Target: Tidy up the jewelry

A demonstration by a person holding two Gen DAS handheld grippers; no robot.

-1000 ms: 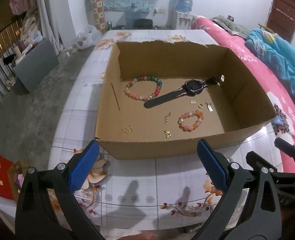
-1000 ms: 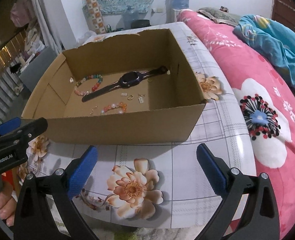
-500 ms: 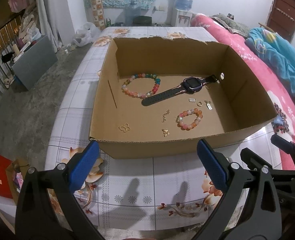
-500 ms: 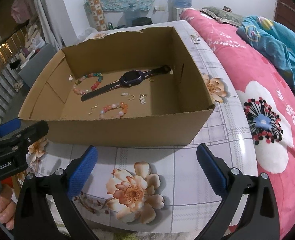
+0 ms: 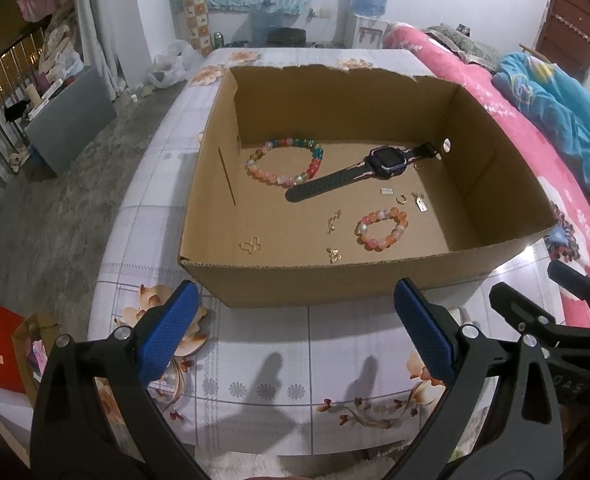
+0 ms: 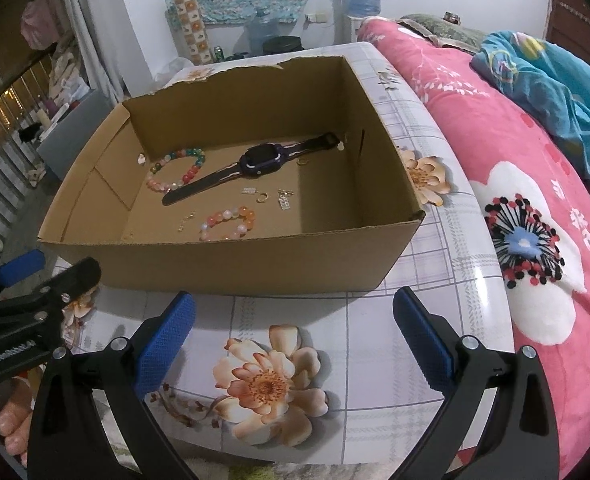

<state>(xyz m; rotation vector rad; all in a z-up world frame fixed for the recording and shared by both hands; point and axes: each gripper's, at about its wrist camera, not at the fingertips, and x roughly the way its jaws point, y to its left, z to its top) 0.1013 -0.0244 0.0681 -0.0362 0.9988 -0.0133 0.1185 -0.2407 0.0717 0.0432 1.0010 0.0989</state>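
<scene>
- My left gripper [image 5: 295, 332] has its two blue pads spread wide and holds nothing; it hovers over the floral tablecloth [image 5: 263, 360], short of the box's near wall.
- My right gripper [image 6: 295, 332] is just as wide open and empty, above a printed flower at 6 o'clock of the box.
- Ahead of both sits one open cardboard box [image 5: 375, 276], with all the jewelry loose on its floor.
- Two bead bracelets: the large multicolour bracelet [image 5: 283, 160] at 11 o'clock on the floor, the small pink bracelet [image 5: 382, 229] at 5 o'clock.
- One dark smartwatch [image 5: 385, 159] lies with its strap running diagonally between them, the strap end close to the large bracelet; I cannot tell whether they touch.
- About seven small gold and silver pieces are scattered about: a butterfly charm [image 5: 250, 245] at 7 o'clock, another [image 5: 334, 255] near 6, and a ring [image 5: 402, 199] beside a small tag [image 5: 420, 203] at 3.
- A pink bedspread [image 6: 535, 200] lies at 3 o'clock of the table.
</scene>
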